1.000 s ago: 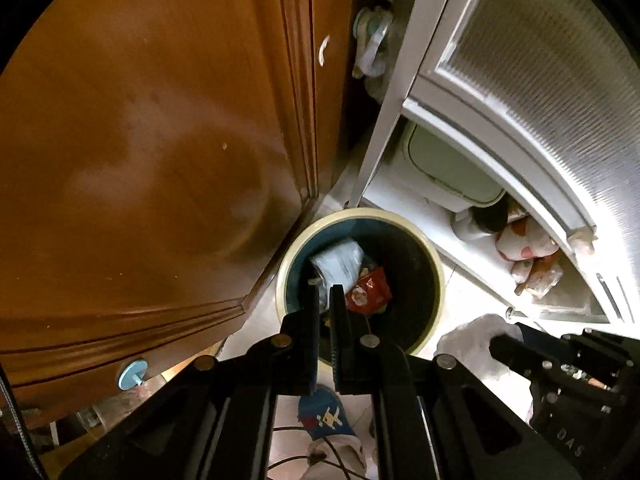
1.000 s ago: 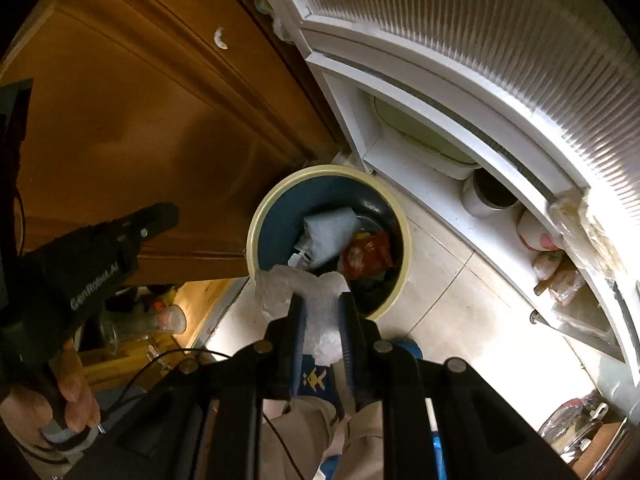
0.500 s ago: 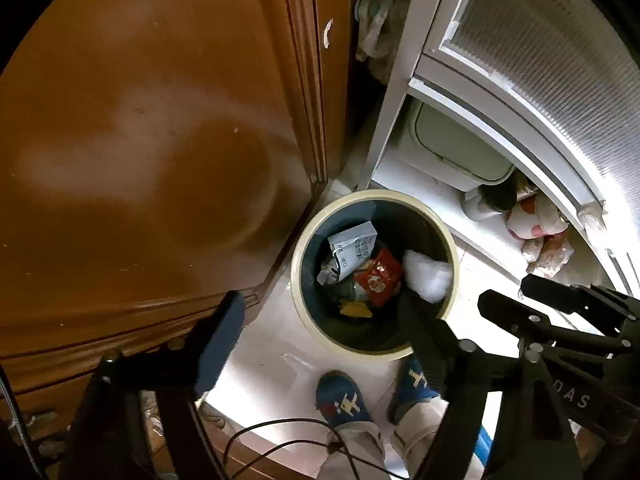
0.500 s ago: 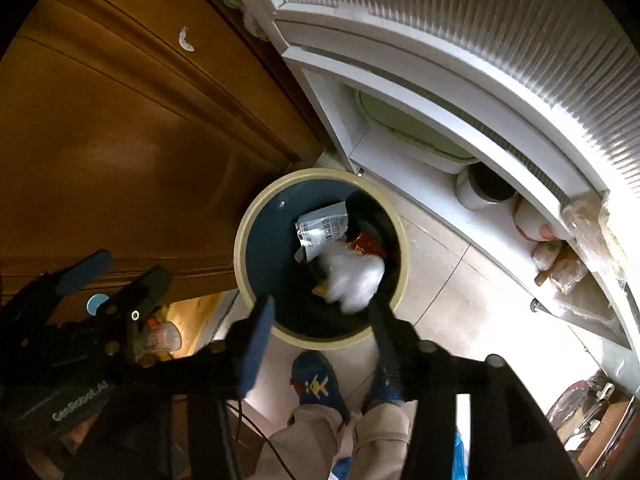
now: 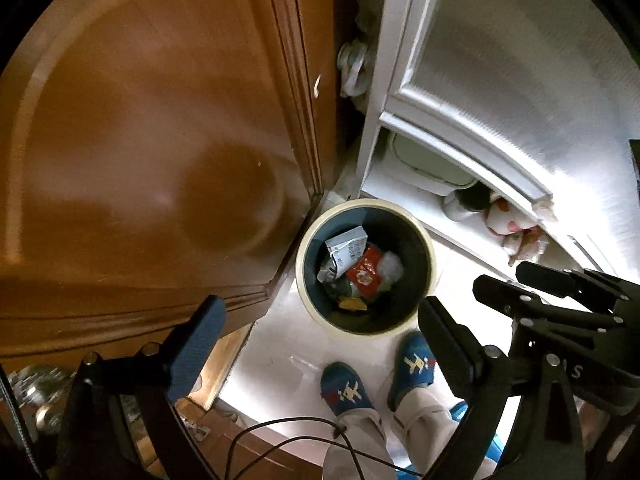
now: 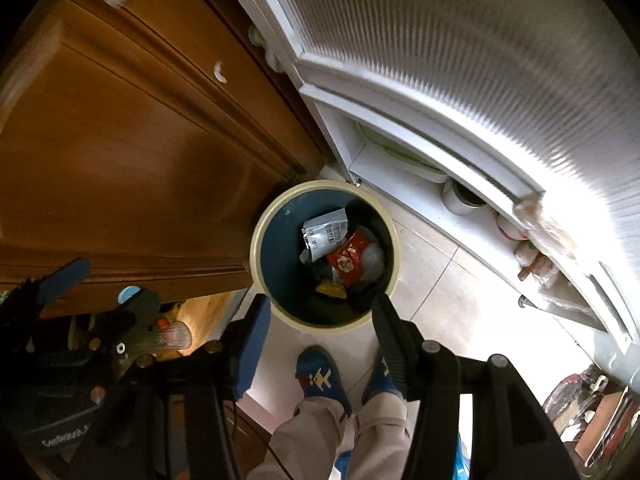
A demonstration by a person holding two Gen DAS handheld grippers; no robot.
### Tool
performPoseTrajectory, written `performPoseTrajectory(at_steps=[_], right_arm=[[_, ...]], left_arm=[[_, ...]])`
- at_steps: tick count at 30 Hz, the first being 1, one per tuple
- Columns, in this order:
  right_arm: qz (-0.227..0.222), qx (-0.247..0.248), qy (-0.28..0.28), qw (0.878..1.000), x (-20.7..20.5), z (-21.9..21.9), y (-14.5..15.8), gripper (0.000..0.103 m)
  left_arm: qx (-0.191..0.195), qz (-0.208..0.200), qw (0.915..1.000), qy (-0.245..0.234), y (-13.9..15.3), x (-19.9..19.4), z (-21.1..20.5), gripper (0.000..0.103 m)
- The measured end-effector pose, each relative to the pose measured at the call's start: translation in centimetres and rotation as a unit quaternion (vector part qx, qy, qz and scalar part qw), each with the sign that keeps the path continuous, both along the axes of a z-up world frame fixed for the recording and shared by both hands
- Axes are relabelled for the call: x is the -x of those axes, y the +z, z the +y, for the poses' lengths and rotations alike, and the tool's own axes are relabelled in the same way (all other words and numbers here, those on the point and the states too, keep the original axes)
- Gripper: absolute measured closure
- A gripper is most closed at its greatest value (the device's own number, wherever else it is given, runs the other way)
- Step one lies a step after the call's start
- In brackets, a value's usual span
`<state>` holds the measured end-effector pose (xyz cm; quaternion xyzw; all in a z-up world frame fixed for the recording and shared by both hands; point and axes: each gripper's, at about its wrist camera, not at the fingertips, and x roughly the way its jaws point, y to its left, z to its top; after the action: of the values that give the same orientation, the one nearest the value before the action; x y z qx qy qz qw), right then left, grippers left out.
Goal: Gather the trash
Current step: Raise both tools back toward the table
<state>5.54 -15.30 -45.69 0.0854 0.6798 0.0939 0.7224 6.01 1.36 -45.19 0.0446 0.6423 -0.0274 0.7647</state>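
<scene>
A: Pose check. Left gripper (image 5: pixel 320 328) points straight down above the bin (image 5: pixel 430 240); its jaws are opening, already spread wide, with nothing between them. Blue textured pads (image 5: pixel 198 344) on black fingers.

B: Right gripper (image 6: pixel 318 330)?

A: Also aimed steeply down, jaws spread and empty. From its own camera the bin sits at 12 o'clock of the fingertips; the left gripper shows at 8 o'clock.

B: Trash location?

A: All inside the bin. White printed packet (image 6: pixel 326 234) toward 11 o'clock, glossy red wrapper (image 6: pixel 348 258) at centre, crumpled white wad (image 6: pixel 374 260) touching the wrapper at 3 o'clock, small yellow scrap (image 6: pixel 330 290) at 6 o'clock.

B: Bin material?

A: Round, cream rim, dark teal smooth inner wall. It stands on pale floor tiles (image 6: pixel 440 280), against a brown wooden door (image 5: pixel 160 140) at 9 o'clock and near a ribbed white panel (image 6: pixel 480 60) at 2 o'clock. The person's blue patterned slippers (image 5: pixel 346 390) are just below the bin.
</scene>
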Motion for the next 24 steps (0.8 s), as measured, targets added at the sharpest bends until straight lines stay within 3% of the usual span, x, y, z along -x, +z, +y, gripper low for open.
performPoseTrajectory(at_steps=[12,18,24], right_arm=[[-0.042,-0.006,-0.006,0.999,1.8,-1.1,11.0,0.050],[-0.084,-0.008,-0.006,0.996,2.4,-1.0,17.7,0.050],[-0.150,-0.005,0.008,0.989,2.7,-0.3,24.4,0.050]], left_arm=[[0.062,-0.070,0.9947,-0.043,14.1,3.1,-1.0,0.007],[0.101,-0.123,0.9859,-0.053,22.0,4.0,-0.1,0.007],[0.122,-0.194,0.9711,-0.065,29.1,4.8,1.0,0.007]])
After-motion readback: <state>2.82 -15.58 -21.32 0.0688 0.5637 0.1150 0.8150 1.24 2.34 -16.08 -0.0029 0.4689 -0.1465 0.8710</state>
